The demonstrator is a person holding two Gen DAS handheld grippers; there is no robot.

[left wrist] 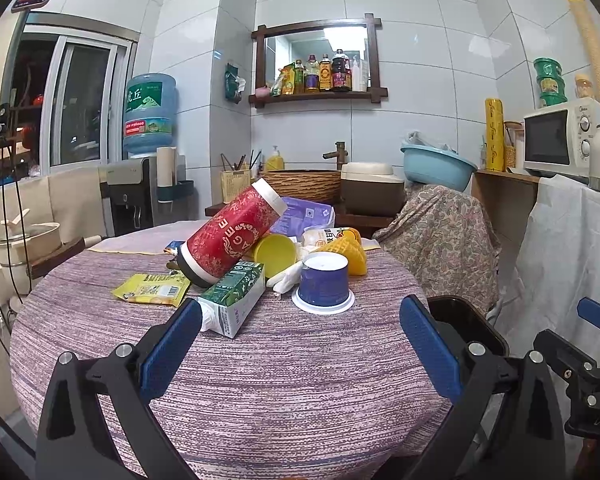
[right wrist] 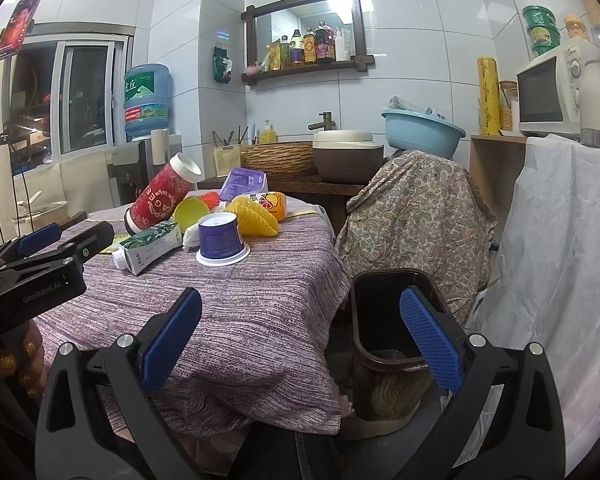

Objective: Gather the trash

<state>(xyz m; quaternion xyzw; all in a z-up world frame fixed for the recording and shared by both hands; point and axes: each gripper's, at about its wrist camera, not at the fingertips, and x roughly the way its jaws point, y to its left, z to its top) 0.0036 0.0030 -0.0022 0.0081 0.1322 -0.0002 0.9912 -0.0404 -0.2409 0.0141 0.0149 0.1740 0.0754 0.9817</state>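
A pile of trash lies on the round table (left wrist: 284, 380): a tilted red can (left wrist: 230, 236), a green-and-white carton (left wrist: 236, 298), an upturned blue cup (left wrist: 324, 286), a yellow cup (left wrist: 276, 254), a yellow wrapper (left wrist: 152, 290), an orange juice box (right wrist: 274, 204) and a purple packet (left wrist: 304, 212). A dark bin (right wrist: 392, 320) stands on the floor right of the table. My left gripper (left wrist: 300, 332) is open and empty, just short of the carton and blue cup. My right gripper (right wrist: 300, 328) is open and empty, over the table edge and the bin.
A chair draped in paisley cloth (right wrist: 416, 216) stands behind the bin, with a blue basin (right wrist: 420, 132) above it. A white-covered cabinet (right wrist: 560, 260) with a microwave (right wrist: 548, 92) is at right. A water dispenser (left wrist: 136, 184) and sink counter (left wrist: 304, 184) are behind the table.
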